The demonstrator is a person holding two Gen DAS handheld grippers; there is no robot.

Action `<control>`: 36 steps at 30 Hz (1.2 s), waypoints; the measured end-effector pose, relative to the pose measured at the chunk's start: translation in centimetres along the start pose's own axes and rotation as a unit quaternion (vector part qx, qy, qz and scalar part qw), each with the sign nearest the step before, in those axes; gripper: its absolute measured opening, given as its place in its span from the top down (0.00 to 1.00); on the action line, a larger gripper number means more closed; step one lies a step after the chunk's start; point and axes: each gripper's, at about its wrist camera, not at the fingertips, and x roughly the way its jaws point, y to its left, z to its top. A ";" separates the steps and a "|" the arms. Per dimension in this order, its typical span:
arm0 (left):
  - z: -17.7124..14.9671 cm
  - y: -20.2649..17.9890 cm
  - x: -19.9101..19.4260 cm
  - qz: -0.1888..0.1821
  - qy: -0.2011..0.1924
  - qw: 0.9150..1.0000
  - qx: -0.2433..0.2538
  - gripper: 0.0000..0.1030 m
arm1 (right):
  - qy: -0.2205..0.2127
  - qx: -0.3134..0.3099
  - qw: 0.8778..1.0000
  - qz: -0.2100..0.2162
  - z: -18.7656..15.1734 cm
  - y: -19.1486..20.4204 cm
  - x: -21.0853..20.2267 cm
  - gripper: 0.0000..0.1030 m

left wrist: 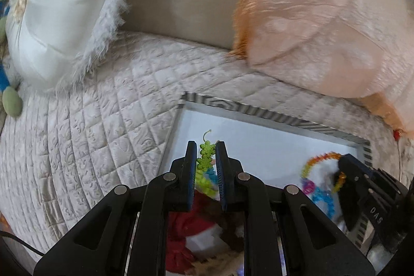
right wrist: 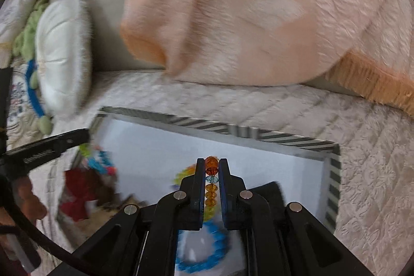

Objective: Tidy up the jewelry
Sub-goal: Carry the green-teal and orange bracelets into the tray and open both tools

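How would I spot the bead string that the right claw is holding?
Find the striped-rimmed white box on the quilted bed, below the peach pillow. Over it, the right claw pinches a bead string. Its beads are clear amber and orange with one pale blue, unlike the green flower strand in the left claw.

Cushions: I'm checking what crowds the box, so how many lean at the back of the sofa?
2. A white cushion with a furry edge leans at the left, and a peach cushion leans at the right, just behind the striped box. Others may lie outside the views.
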 end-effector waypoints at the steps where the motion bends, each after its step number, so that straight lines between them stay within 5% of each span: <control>1: 0.1 0.2 0.2 0.000 0.000 1.000 -0.005 0.87 | -0.003 0.003 1.000 -0.004 0.1 -0.3 0.1 0.91; 9: 0.7 0.6 1.6 -0.009 -0.002 1.000 -0.017 0.87 | -0.022 0.020 0.999 -0.015 0.2 -1.2 0.3 0.90; 12: 0.5 0.8 1.5 -0.016 0.004 1.000 -0.019 0.85 | -0.014 0.025 1.000 -0.010 -0.4 -1.4 0.3 0.59; 17: -0.6 0.9 0.7 -0.020 0.016 1.000 -0.017 0.55 | -0.013 0.021 1.000 0.008 -1.8 -0.8 -1.2 0.59; 36: -9.9 -0.4 -10.0 0.001 -0.044 0.997 0.059 0.55 | -0.021 -0.038 0.999 0.013 -11.0 3.8 -10.5 0.59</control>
